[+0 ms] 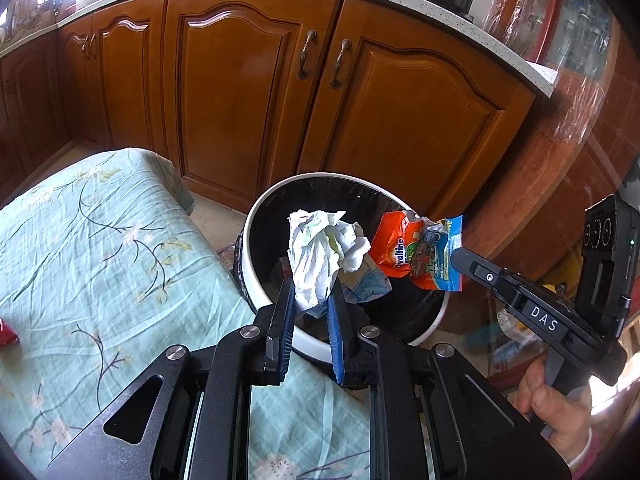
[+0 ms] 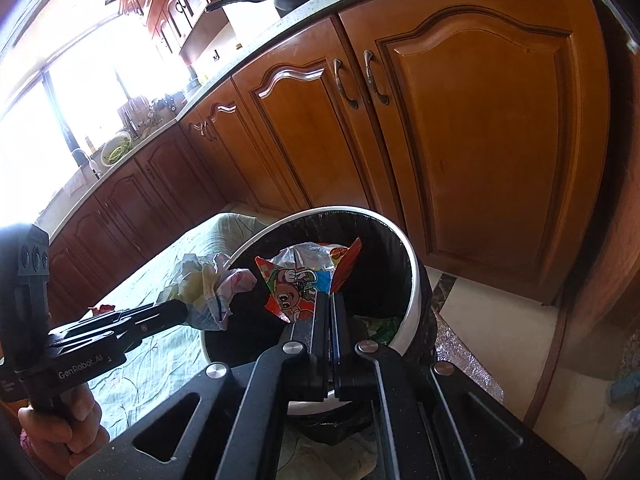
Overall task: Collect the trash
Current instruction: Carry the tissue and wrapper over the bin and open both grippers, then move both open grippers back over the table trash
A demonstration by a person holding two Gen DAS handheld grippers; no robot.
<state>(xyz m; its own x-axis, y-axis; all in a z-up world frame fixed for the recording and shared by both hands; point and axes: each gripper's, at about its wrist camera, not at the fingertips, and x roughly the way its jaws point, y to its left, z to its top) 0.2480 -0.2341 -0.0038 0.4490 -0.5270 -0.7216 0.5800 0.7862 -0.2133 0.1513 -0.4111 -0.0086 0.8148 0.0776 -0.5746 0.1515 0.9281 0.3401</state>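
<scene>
Kitchen bin (image 1: 256, 216), crumpled paper (image 1: 320, 256) pinched in left tongs (image 1: 312, 300)

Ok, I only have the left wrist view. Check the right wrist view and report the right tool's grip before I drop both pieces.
Observer: The right tool is shut flat on the lower edge of the snack wrapper, with no gap between the pads.
Operator: Now tell me where the paper sits over the bin.
Observer: From this side, the crumpled paper in the left tool overlaps the left part of the bin's white rim. Most of it shows outside the opening, so I can't confirm it is clear to drop.
</scene>
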